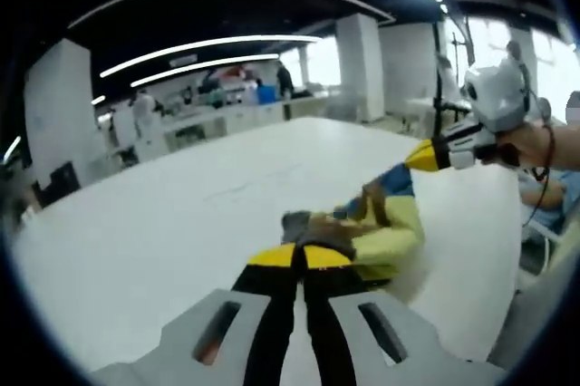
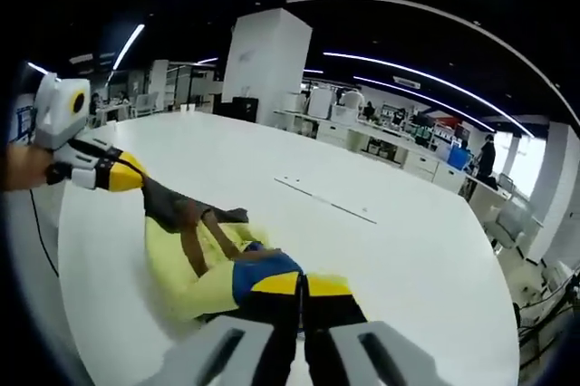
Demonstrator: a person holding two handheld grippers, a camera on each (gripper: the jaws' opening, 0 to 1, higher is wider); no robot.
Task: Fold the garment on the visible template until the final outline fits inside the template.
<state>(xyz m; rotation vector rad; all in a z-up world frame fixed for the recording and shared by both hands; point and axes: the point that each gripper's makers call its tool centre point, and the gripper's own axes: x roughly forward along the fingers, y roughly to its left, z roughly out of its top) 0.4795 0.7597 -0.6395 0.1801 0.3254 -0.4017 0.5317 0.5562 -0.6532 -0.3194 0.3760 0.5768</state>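
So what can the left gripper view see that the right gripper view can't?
Left gripper view alone: the right gripper entering from the right, shut on the blue end of the garment, and bright windows behind it.

Right gripper view alone: the left gripper entering from the left, shut on the grey end, a large white pillar, and thin template lines on the table.

Both: the same yellow, blue and grey garment stretched between the two grippers on the white table, with desks behind.

Both views sit low over the white table (image 1: 136,241), facing each other (garment (image 2: 195,264) shared).
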